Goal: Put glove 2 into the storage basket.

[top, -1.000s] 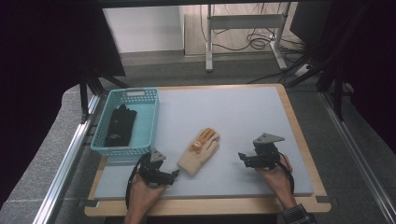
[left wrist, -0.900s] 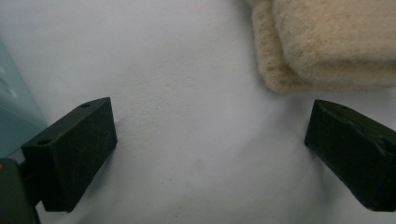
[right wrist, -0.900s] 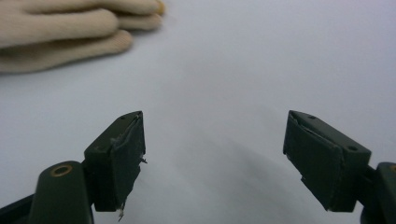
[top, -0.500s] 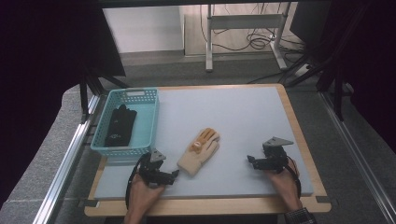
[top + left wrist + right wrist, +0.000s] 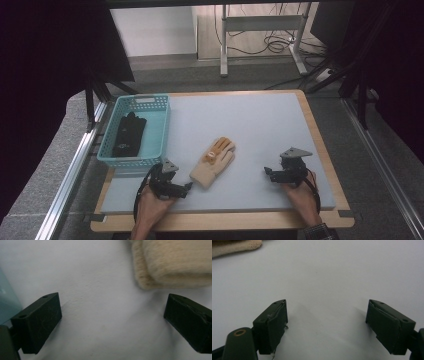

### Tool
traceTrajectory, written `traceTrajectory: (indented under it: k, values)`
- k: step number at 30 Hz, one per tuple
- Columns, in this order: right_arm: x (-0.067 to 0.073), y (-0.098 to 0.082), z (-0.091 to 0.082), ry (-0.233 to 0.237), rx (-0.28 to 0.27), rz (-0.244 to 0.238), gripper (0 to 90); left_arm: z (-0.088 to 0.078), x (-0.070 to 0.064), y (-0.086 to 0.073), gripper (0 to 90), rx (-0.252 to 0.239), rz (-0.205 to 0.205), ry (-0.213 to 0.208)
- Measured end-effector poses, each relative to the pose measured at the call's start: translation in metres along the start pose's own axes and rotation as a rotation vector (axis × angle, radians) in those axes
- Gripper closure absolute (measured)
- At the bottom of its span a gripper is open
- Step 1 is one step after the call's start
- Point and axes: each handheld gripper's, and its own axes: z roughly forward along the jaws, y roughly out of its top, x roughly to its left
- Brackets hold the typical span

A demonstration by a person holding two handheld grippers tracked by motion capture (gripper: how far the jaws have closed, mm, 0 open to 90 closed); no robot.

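One black glove (image 5: 128,133) already lies in the basket (image 5: 159,131) beyond your left tongs (image 5: 181,189). The tan glove (image 5: 214,161) remains — just ahead of those tongs, untouched. Both tongs gape wide and empty; your right tongs (image 5: 270,175) rest well apart from it. The grey mat (image 5: 240,120) sits on a wood-edged table — cables trail on the floor beyond.

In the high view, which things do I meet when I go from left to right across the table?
black glove in the teal basket → left gripper → beige glove → right gripper
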Motion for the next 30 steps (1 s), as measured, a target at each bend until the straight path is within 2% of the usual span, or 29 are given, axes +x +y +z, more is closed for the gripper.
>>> traceTrajectory:
  k: [3,8,12,16,20,23,26,30]
  values:
    - [0.0,0.0,0.0,0.0,0.0,0.0,17.1,-0.005,-0.004,0.004,2.2,-0.016,-0.001,-0.034]
    - [0.0,0.0,0.0,-0.001,-0.001,-0.001,17.1,-0.014,-0.011,0.017,2.5,-0.037,-0.003,-0.055]
    - [0.0,0.0,0.0,-0.001,-0.001,-0.001,17.1,-0.02,-0.017,0.035,3.3,-0.051,-0.022,-0.078]
    - [0.0,0.0,0.0,-0.001,-0.002,-0.001,17.0,-0.018,-0.028,0.057,3.9,-0.041,0.015,-0.073]
    - [0.0,0.0,0.0,-0.001,-0.002,-0.001,17.1,-0.004,-0.037,0.076,4.1,-0.022,0.043,-0.077]
    - [0.0,0.0,0.0,-0.001,-0.002,-0.002,17.0,0.015,-0.04,0.086,4.1,0.01,0.057,-0.067]
    - [0.0,0.0,0.0,-0.001,-0.002,-0.002,17.1,0.034,-0.04,0.091,4.1,0.047,0.059,-0.056]
    - [0.0,0.0,0.0,-0.001,-0.003,-0.002,17.1,0.051,-0.041,0.093,4.1,0.077,0.045,-0.071]
